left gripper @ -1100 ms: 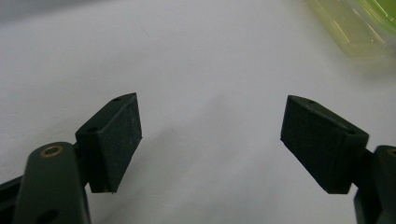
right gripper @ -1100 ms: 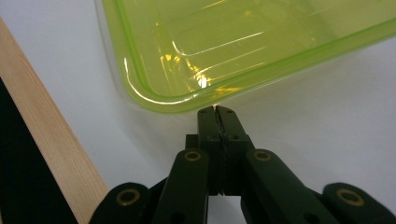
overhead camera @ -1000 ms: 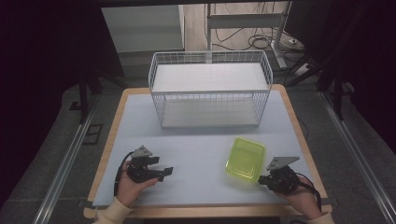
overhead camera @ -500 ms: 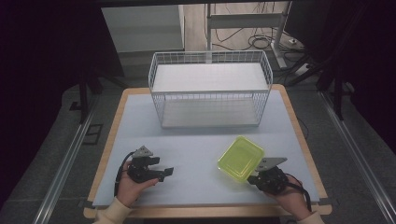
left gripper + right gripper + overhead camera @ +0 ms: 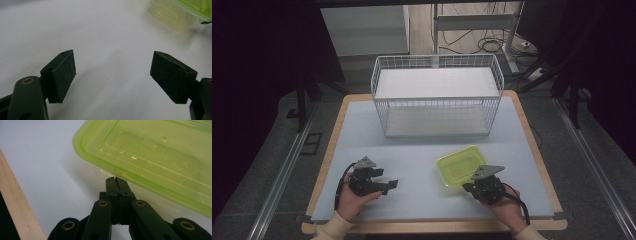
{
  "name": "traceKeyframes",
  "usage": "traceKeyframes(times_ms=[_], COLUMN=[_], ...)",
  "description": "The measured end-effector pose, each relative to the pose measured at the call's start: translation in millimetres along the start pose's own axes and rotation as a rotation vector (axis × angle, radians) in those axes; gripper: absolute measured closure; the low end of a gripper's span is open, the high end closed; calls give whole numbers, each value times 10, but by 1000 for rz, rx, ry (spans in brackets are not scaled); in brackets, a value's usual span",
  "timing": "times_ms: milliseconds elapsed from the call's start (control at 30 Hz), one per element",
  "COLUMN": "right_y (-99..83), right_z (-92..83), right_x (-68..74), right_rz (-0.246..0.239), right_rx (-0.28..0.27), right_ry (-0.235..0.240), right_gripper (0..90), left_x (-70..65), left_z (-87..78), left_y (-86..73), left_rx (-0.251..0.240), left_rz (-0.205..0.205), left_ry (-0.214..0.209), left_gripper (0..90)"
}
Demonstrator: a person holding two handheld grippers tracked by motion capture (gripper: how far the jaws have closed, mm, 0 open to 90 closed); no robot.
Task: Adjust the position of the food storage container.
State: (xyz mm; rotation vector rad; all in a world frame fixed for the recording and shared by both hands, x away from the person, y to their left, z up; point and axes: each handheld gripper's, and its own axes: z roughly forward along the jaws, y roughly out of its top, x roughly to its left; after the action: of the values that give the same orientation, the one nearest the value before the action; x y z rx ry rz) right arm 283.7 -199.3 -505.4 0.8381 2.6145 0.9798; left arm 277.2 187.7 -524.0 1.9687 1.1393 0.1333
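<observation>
A shallow lime-green plastic container [image 5: 459, 165] lies on the pale blue table top at front right. My right gripper [image 5: 469, 186] is at its near edge. In the right gripper view the jaws [image 5: 116, 180] are pressed together with nothing between them, and their tips sit just under the container's rim [image 5: 155, 157]. My left gripper [image 5: 389, 185] rests on the table at front left, pointing right. Its pads [image 5: 61, 75] stand wide apart over bare table, and the container [image 5: 175, 12] shows far off at that view's upper right.
A white wire basket [image 5: 437, 60] stands at the back middle of the table. The table's wooden border [image 5: 15, 202] runs close beside my right gripper. Bare table top [image 5: 412, 155] lies between the grippers and the basket.
My right gripper has moved left along the front of the table. The green container has shifted left and turned with it. The left gripper has stayed put.
</observation>
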Motion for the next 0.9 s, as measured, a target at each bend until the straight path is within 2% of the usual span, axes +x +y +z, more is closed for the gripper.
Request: traceKeyframes(times_ms=[267,667,767,900], right_y=[48,124,121,115], right_z=[106,197,108,-192], right_x=[38,120,131,116], right_rz=[6,-13,-14,0], right_rx=[-9,-26,-35,-98], right_ry=[2,0,16,12], right_gripper=[899,899,899,899], left_x=[7,11,17,15], left_z=[7,0,-7,-8], left_y=[-1,-3,-1,1], left_rx=[5,2,5,6], left_rz=[-5,-7,-4,-2], left_ry=[-3,-8,-5,-5], left_gripper=[199,198,199,199])
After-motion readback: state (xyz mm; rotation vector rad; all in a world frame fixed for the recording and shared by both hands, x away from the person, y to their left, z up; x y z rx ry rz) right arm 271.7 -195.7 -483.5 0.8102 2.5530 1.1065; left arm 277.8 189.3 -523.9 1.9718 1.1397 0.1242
